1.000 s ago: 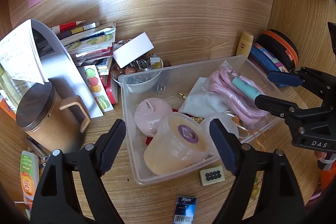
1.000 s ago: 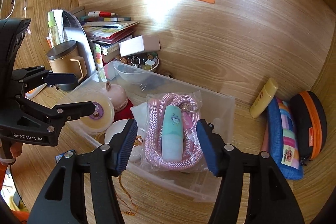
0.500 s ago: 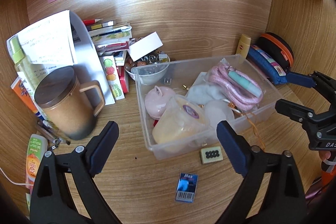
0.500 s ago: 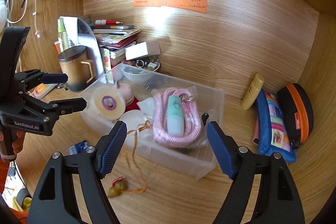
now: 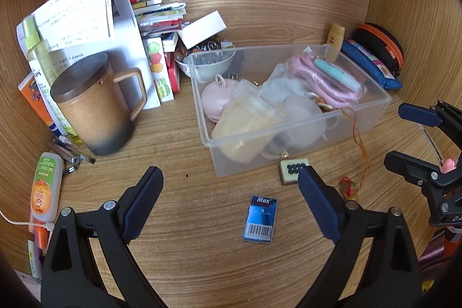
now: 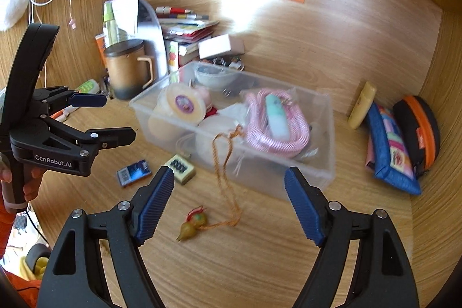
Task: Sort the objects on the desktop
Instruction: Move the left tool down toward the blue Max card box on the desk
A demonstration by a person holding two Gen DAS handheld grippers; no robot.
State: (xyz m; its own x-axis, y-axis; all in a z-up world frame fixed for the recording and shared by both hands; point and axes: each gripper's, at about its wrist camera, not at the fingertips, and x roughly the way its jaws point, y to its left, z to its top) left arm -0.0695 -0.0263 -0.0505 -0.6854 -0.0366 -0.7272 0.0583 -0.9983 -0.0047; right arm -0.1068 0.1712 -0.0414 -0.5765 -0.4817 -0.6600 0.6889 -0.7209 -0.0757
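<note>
Left claw: released, jaws spread wide, nothing between them, hovering over the wooden worktop.
Right claw: released, jaws wide, nothing held.

Ahead of both claws: clear plastic rectangular bin, holding a pink braided cord with a mint-green tube, a pale yellow round lidded tub, a pink round case and white soft pouches.
Just in front of the left claw, on the worktop: small blue "Max" box with barcode; beside its right finger, a cream tile with black dots, close against the bin's near wall.
Between the right claw's fingers, lower down: green gourd charm on an orange string that runs up over the bin's edge.
Left of the bin: brown lidded ceramic mug; behind it, stacked books and papers.
Right of the bin: blue patterned pouch, black-and-orange zip case, yellow tube.
</note>
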